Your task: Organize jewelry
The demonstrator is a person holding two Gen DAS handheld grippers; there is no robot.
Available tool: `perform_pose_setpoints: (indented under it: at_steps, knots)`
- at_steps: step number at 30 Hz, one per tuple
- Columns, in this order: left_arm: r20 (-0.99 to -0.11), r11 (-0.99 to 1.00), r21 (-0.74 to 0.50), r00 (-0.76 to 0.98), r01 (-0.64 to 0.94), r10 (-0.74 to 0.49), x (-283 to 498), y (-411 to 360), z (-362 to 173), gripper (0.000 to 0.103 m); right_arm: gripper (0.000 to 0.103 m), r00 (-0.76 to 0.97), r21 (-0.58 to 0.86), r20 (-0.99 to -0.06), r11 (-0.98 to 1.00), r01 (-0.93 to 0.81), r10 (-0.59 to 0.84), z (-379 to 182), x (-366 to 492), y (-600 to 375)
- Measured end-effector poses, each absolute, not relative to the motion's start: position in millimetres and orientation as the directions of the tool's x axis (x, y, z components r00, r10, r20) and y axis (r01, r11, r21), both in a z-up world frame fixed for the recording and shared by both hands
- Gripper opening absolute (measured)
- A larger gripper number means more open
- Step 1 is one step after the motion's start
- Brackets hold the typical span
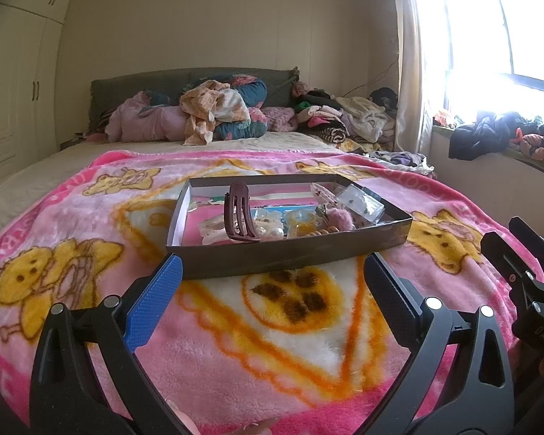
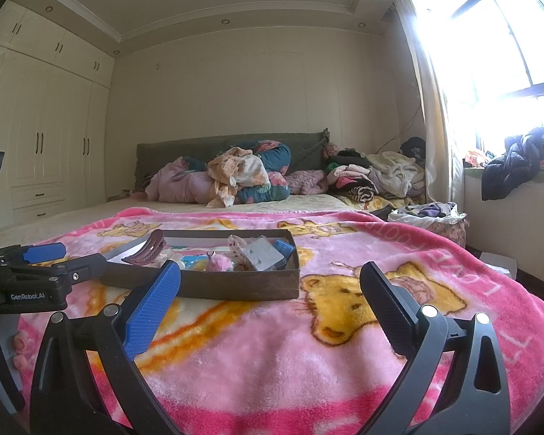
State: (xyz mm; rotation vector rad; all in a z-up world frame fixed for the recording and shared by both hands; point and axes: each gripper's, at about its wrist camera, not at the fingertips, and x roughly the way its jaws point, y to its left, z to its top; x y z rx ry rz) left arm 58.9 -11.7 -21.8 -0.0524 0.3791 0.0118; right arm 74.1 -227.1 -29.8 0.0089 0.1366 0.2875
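Both tongs, left (image 1: 272, 275) & right (image 2: 270, 282), gape wide, empty, near box (image 1: 290, 253).

Right gripper (image 2: 270, 291) jaws wide apart over pink blanket (image 2: 272, 362); jewelry box (image 2: 235, 286) ahead, left gripper (image 2: 54, 257) beside it

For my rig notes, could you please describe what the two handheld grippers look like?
Both the left gripper and the right gripper are matte black frames with silver round pins. Each has one blue textured pad and one black pad. White "GenRobot.AI" lettering marks the left one's side.
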Motion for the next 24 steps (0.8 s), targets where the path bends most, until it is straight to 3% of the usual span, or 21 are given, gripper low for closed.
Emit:
perform_pose_setpoints:
  at_steps: [24]
  knots:
    - [-0.370, 0.999, -0.048, 0.929, -0.019, 0.000, 58.2, -14.1, -21.2, 0.092, 0.097, 0.950, 0.028, -0.132, 0.959, -0.281, 0.282, -29.7, 73.6, -226.8]
